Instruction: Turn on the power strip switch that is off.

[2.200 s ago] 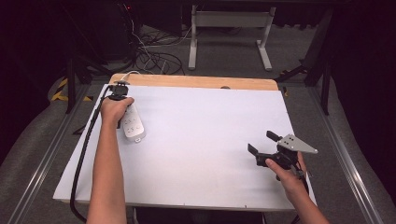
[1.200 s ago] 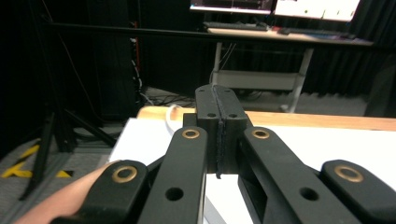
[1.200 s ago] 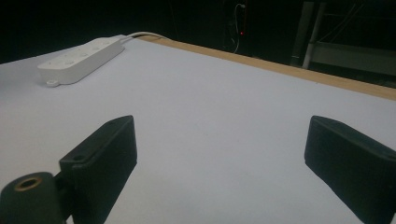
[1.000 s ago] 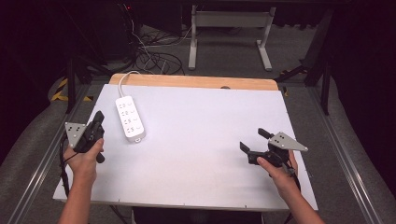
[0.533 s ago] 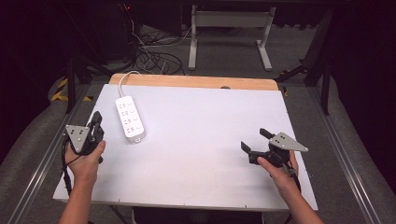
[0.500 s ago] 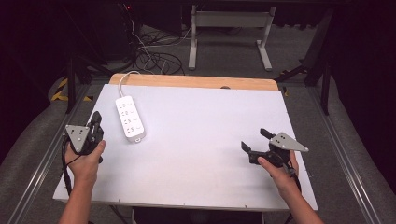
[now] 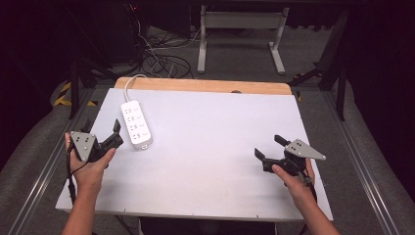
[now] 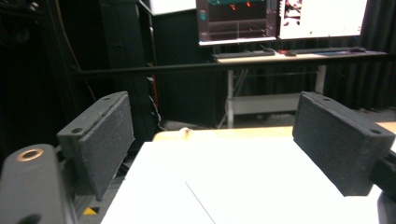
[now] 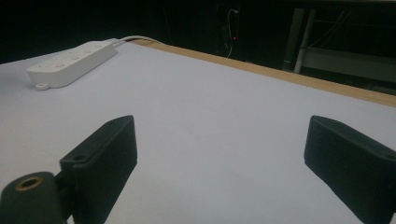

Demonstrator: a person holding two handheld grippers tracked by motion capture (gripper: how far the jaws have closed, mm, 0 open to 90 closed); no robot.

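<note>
A white table (image 7: 210, 147) is seen in the middle of the high view, with a bare wooden strip along its far edge. A white power strip (image 7: 136, 125) lies flat in the upper left part of the tabletop, its cord running off the far edge. The rest of the surface is bare, so wide open room is left between the two grippers.

The left gripper (image 7: 105, 139) is held at the left edge of the table, just beside the power strip but apart from it. Its jaws are spread wide, with nothing between them. The right gripper (image 7: 271, 149) is held near the lower right of the tabletop, well apart from the power strip, jaws likewise spread and empty.

Grey floor, rails along both table sides, loose cables (image 7: 161, 56) and a white frame (image 7: 240, 29) are seen beyond the far edge; the surroundings are dark.

In the left gripper view, lit monitors (image 8: 280, 18) on a desk are shown beyond the table. In the right gripper view, the power strip (image 9: 72, 63) is seen at upper left, side on.
</note>
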